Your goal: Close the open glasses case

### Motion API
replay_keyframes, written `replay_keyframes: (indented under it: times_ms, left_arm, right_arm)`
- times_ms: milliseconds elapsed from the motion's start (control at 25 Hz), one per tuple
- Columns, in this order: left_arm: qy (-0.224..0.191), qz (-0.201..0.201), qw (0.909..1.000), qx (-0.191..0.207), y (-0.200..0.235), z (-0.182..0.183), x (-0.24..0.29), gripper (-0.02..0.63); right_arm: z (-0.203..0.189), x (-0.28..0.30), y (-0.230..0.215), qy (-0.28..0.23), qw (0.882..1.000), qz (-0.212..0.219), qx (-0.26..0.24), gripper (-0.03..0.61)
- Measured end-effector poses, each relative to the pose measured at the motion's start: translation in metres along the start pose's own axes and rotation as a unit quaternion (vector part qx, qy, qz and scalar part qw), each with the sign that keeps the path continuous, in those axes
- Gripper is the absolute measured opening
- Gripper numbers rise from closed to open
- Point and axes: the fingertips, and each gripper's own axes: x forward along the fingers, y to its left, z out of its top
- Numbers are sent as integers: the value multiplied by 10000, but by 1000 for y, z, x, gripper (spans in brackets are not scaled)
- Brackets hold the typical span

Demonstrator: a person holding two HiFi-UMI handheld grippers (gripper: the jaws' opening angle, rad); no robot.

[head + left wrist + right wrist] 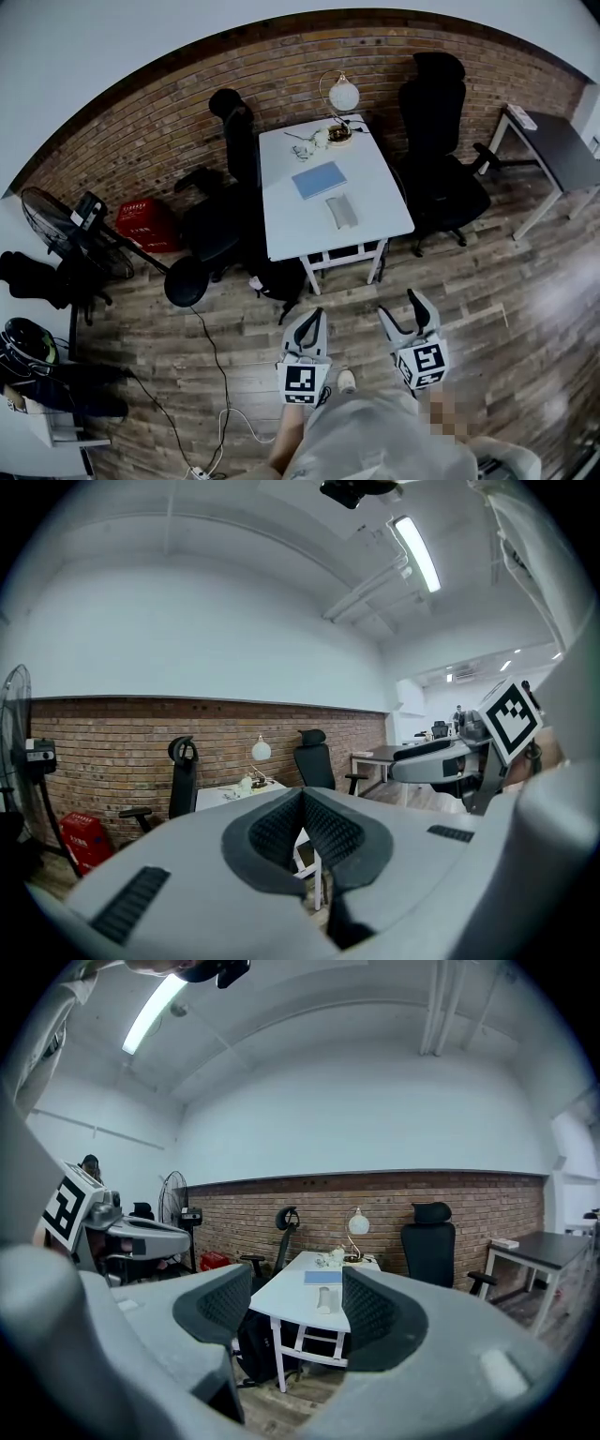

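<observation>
A grey glasses case (341,212) lies on the white table (370,183), towards its near edge; it is too small here to tell how its lid stands. The right gripper view shows the case (324,1299) far off between the jaws. Both grippers hang over the wooden floor, well short of the table. My left gripper (307,324) has its pads (281,832) pressed together at the tips, with nothing in them. My right gripper (403,314) is open and empty, its pads (223,1305) wide apart.
On the table also lie a blue notebook (320,179) and a globe lamp (343,95) with small items at the far end. Black office chairs (441,159) flank the table. A second desk (562,150) stands right; a fan (56,225), red crate (142,223) and floor cables (220,375) are left.
</observation>
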Motion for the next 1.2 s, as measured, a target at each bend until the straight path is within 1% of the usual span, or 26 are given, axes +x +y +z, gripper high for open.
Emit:
replay_keyframes:
  times_ms: [360,560,680,1200]
  left_arm:
    - [-18,-104,9999,-65,8,-1,6,3]
    - [-56,-112,9999,-28,14,0,7,3]
    - [-84,-127,9999,-31,17,1,8,3]
    - [-145,-168,9997,33,17,4,16,3]
  right_arm:
    - [1,11,2,44,10000,-64,28,302]
    - [2,13,4,13,9998,-171,90,302]
    - [3,15,6,1,9999,-154,61,302]
    - [2,17,-2,-52,9994,-307,170,304]
